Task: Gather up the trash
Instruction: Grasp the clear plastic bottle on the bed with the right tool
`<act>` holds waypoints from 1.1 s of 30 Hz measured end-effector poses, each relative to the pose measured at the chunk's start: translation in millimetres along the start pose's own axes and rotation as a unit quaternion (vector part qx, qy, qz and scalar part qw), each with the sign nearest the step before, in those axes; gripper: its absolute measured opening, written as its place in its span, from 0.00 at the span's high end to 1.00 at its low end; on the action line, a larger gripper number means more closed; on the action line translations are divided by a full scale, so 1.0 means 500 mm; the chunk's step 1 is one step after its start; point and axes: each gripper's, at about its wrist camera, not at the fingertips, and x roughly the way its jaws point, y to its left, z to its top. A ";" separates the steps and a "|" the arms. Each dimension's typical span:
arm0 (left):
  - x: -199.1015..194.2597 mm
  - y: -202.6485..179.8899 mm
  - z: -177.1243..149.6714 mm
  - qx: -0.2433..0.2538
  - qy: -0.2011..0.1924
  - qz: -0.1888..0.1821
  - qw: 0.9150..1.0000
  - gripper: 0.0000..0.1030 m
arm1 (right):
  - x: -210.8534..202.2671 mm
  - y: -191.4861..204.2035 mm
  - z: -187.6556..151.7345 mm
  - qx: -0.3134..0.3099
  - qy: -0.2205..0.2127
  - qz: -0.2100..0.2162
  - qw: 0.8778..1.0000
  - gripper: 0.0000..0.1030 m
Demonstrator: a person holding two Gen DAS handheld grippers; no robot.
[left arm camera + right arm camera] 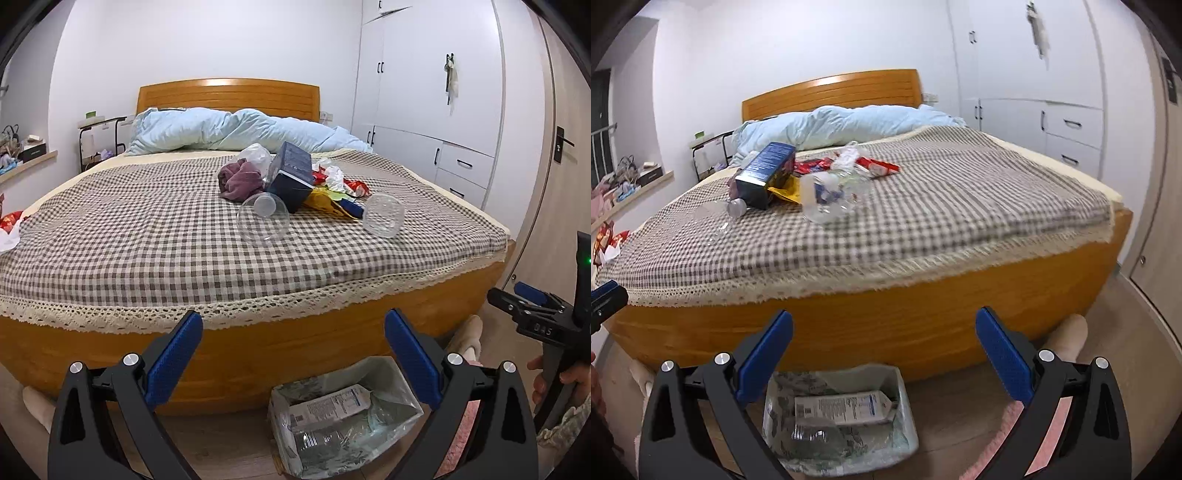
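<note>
1. The left gripper (293,334) is hovering at the foot of the bed with its blue-padded jaws spread wide and nothing between them; the right gripper (884,334) is hanging beside it, likewise spread and empty.
2. The bed (258,343), a wooden frame under a checked cover with lace edging, is filling most of both views.
3. A pale blue duvet (229,129) is lying bunched along the headboard.
4. A lined trash bin (402,402) is standing on the floor below both grippers, against the footboard, holding a white carton (332,402) and a clear bottle.
5. The trash is sitting piled mid-bed, well apart from the bin: a dark blue box (291,177) is leaning over a clear bowl (264,221), with a maroon cloth (240,181) beside it.
6. A clear cup (384,216) is lying on its side right of the pile, near red and yellow wrappers (354,186).
</note>
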 end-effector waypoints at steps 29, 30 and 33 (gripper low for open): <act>0.209 0.057 0.234 -0.045 0.001 -0.011 0.999 0.07 | 0.331 0.180 0.171 0.090 -0.065 -0.140 0.984 0.08; 0.211 0.055 0.238 -0.044 0.000 -0.011 0.999 0.07 | 0.337 0.183 0.174 0.092 -0.063 -0.148 0.983 0.08; 0.224 0.046 0.254 -0.040 0.002 -0.009 0.999 0.07 | 0.345 0.181 0.184 0.102 -0.061 -0.169 0.978 0.08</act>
